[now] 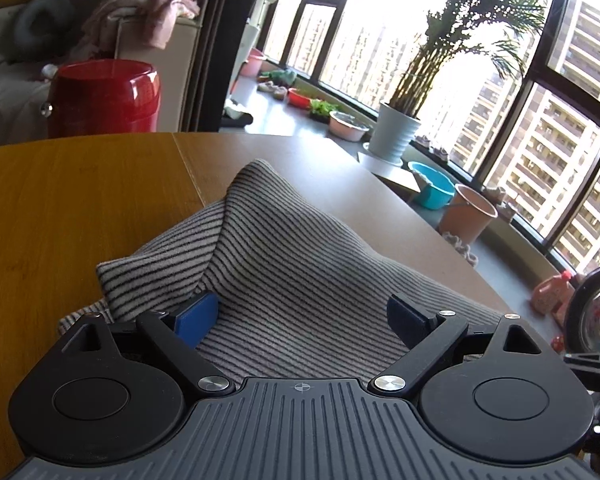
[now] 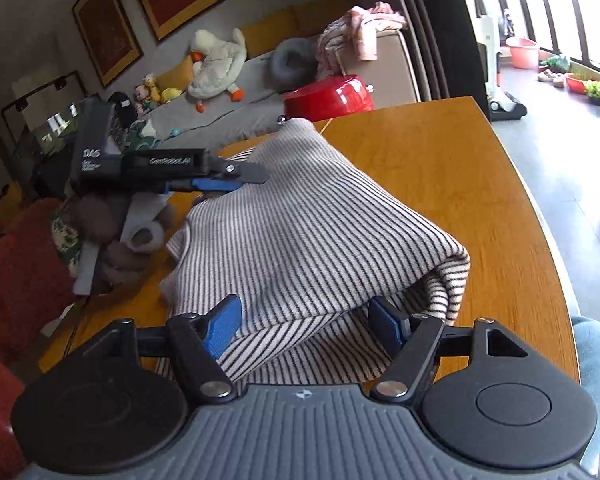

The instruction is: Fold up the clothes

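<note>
While the striped garment [image 1: 284, 256] lies bunched in a raised fold on the wooden counter [image 1: 72, 208], both claws sit at its near edge. Left claw [image 1: 300, 316]: jaws spread wide, blue pads [image 1: 194, 316] clear of the cloth on either side, nothing gripped. Right claw [image 2: 306, 326]: jaws also apart, the garment's layered hem lying between the pads without being pinched. Seen from the right wrist, the left claw hovers over the garment's far left edge.

Beyond the garment, off the counter's far edge, stands a red drum-shaped stool [image 1: 104, 98]; behind that a sofa arm draped with pink cloth [image 1: 148, 12]. Right of the garment, along the window ledge: a white pot [image 1: 394, 136] holding a tall palm, a teal basin [image 1: 432, 188], a pink bucket [image 1: 466, 218]; contents of both cannot be made out. Left of the garment in the right wrist view, a brown plush toy [image 2: 116, 232] sits beside the counter.
</note>
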Tool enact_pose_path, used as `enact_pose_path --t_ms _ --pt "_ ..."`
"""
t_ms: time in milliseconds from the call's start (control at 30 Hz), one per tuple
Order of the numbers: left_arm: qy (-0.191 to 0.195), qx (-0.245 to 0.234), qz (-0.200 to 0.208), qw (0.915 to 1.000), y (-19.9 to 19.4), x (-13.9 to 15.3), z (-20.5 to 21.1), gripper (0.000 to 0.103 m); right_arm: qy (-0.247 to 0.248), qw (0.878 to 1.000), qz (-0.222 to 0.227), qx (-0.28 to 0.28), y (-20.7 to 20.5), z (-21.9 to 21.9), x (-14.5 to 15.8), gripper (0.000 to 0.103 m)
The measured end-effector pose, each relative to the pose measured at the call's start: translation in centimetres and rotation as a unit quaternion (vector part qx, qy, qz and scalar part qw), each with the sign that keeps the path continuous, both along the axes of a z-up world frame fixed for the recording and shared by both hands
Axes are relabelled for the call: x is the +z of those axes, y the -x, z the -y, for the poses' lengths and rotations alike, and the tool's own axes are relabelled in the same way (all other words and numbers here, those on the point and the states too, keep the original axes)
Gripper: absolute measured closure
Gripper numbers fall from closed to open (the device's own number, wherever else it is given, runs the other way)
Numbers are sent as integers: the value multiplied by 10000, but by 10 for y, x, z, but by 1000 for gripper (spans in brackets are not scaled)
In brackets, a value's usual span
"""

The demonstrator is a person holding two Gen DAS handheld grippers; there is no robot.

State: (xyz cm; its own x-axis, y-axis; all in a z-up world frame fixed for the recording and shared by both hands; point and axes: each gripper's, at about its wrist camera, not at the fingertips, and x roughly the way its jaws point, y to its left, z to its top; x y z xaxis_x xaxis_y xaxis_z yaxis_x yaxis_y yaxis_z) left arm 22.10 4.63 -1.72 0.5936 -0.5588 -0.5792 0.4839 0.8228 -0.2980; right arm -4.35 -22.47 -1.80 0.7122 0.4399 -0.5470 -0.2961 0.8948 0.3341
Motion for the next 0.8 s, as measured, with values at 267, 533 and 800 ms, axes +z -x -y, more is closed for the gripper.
enact_pose_path --t_ms 267,533,800 --pt "461 -86 91 9989 50 22 -16 7 -41 9972 633 -384 -23 21 46 31" --pt "554 -250 -584 9964 50 -8 -14 8 421 9986 112 -288 -60 -3 -2 35" --pt "472 -304 -383 9977 22 -15 -10 8 457 9986 65 -255 -50 -13 -6 30"
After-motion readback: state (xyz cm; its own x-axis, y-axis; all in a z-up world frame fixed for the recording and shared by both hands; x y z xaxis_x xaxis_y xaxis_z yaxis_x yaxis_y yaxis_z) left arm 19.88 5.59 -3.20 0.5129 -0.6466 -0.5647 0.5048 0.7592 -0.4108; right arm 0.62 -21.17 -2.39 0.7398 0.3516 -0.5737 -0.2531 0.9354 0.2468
